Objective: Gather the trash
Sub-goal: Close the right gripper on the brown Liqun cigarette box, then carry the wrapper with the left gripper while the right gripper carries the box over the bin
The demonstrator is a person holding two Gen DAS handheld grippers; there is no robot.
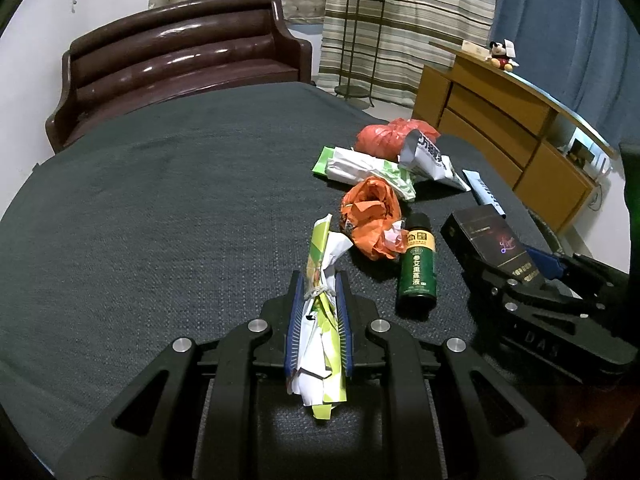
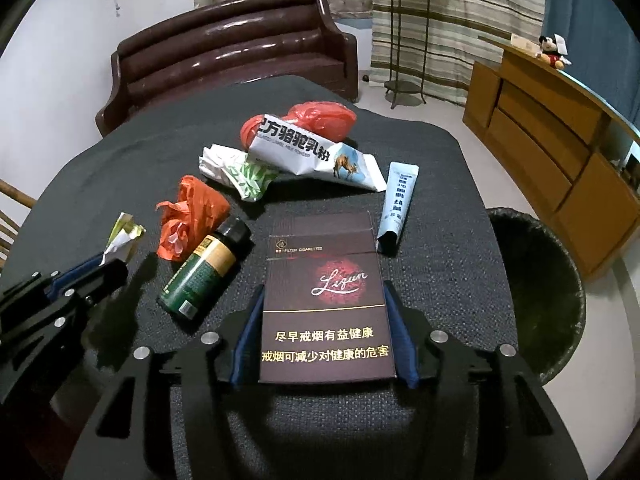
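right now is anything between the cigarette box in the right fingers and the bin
Nothing visible. The cigarette box is clamped in the right gripper; the bin sits open to its right, past the table edge.

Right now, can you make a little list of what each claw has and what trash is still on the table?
left gripper: shut on green wrapper
right gripper: shut on cigarette pack
still on table: green bottle, orange bag, red bag, milk powder pouch, blue tube
bin: right of table
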